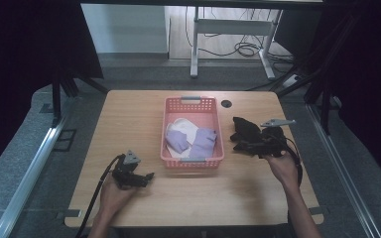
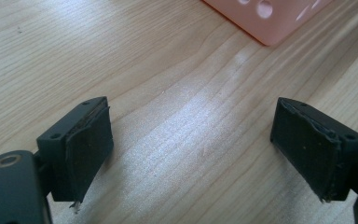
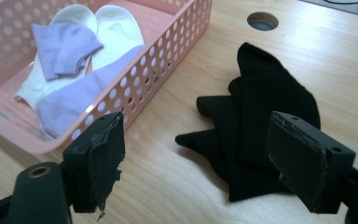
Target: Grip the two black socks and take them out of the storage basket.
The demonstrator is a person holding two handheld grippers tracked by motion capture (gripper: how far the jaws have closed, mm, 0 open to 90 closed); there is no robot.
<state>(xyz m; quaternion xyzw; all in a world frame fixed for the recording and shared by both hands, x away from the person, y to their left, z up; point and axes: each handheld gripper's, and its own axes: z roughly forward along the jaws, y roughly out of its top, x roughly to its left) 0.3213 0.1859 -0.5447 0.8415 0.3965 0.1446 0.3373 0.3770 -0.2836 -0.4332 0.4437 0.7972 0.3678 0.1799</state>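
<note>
- Black socks: a loose pile of dark ribbed socks lying flat on the bare worktop, just beside the pink basket on its right-hand side and outside its wall. In the high view the same pile sits between the basket and the right hand-held gripper.
- Right hand-held gripper: jaws wide apart, nothing between the pads. The pile lies just ahead of the jaws, partly behind the right-hand one; no pad presses on the fabric. In the high view this gripper sits right against the pile's far side from the basket.
- Pink basket contents: a pair of white socks and lavender socks lie inside, overlapping one another. Judged as sorted and finished.
- Left hand-held gripper: jaws wide, empty, over plain wood, with a corner of the basket ahead. In the high view it rests well clear of the basket's left front corner and appears idle.
- Progress, as a judgement: light-coloured socks are stowed; the black ones are the remaining item on the worktop. Outstanding work is a grasp on that pile, a lift over the basket wall, and a release inside.
- Worktop cable hole: beyond the black pile, away from the basket; no bearing on the work.
</note>
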